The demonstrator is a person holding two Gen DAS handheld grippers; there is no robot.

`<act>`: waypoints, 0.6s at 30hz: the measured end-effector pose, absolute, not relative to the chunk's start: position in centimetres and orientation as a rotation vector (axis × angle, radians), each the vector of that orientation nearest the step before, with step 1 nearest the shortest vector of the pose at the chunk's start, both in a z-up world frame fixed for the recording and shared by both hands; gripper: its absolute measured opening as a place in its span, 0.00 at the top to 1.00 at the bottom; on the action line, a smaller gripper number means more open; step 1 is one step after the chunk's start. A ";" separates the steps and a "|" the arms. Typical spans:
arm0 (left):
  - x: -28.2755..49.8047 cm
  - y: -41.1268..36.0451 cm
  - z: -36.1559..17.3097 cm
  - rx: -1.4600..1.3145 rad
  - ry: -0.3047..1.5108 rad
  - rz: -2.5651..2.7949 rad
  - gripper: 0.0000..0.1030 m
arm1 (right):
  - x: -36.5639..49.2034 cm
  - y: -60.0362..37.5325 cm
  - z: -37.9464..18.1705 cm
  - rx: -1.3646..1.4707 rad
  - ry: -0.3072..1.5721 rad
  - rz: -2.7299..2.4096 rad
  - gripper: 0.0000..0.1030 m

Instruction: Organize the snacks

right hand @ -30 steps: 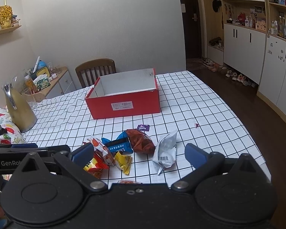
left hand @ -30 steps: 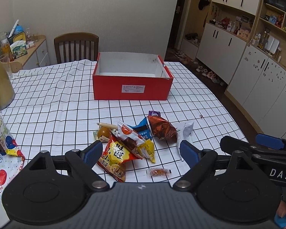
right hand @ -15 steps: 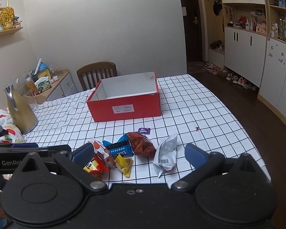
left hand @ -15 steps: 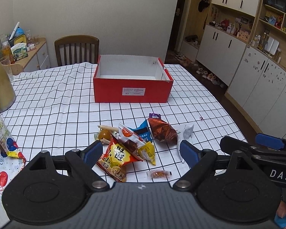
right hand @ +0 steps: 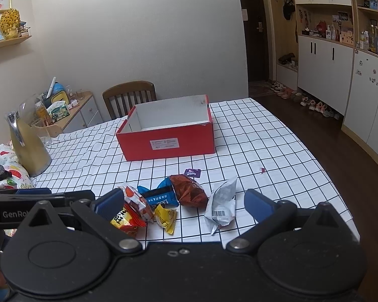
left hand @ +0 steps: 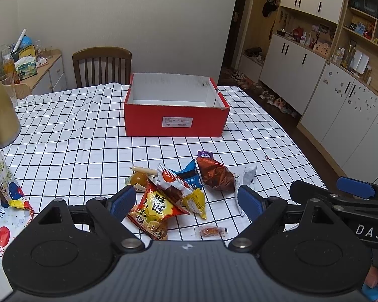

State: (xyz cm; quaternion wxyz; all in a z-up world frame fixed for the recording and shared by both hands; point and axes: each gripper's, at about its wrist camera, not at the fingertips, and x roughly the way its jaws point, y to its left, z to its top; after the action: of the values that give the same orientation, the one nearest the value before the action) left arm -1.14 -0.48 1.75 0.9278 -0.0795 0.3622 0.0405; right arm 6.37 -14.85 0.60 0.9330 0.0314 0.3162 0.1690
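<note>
A pile of snack packets lies on the checked tablecloth: a red-yellow bag [left hand: 155, 210], a brown foil packet [left hand: 215, 176], a blue packet [left hand: 189, 175], a white-silver packet [right hand: 220, 205], a small purple candy [left hand: 204, 154] and a small orange sachet [left hand: 210, 231]. An open, empty red box [left hand: 175, 119] stands behind them, also in the right wrist view [right hand: 167, 139]. My left gripper [left hand: 186, 201] is open and empty above the near side of the pile. My right gripper [right hand: 184, 203] is open and empty, to the right of the left one.
A wooden chair [left hand: 102, 66] stands behind the table. A gold jug [right hand: 29, 148] and a balloon-print bag [left hand: 2, 201] sit at the left. White cabinets [left hand: 340, 115] line the right wall, with shoes on the floor. The table edge [right hand: 340, 201] is close on the right.
Both grippers have risen and drawn back a little, so the box and snacks sit lower in both views. Nothing was picked up.
</note>
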 end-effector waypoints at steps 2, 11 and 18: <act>-1.1 -0.4 1.8 -0.164 0.742 0.083 0.14 | 6.4 -14.8 0.6 0.064 0.646 0.345 0.01; -0.9 -0.4 1.8 -0.159 0.744 0.079 0.14 | 6.5 -14.7 0.6 0.064 0.644 0.343 0.01; -0.8 0.0 1.2 -0.173 0.758 0.079 0.14 | 6.6 -14.5 0.5 0.052 0.634 0.354 0.01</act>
State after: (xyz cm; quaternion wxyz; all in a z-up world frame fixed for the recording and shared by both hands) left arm -0.80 0.01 1.20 0.9246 -0.0842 0.3695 0.0384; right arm 6.56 -14.52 0.51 0.9345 0.0253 0.3102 0.1729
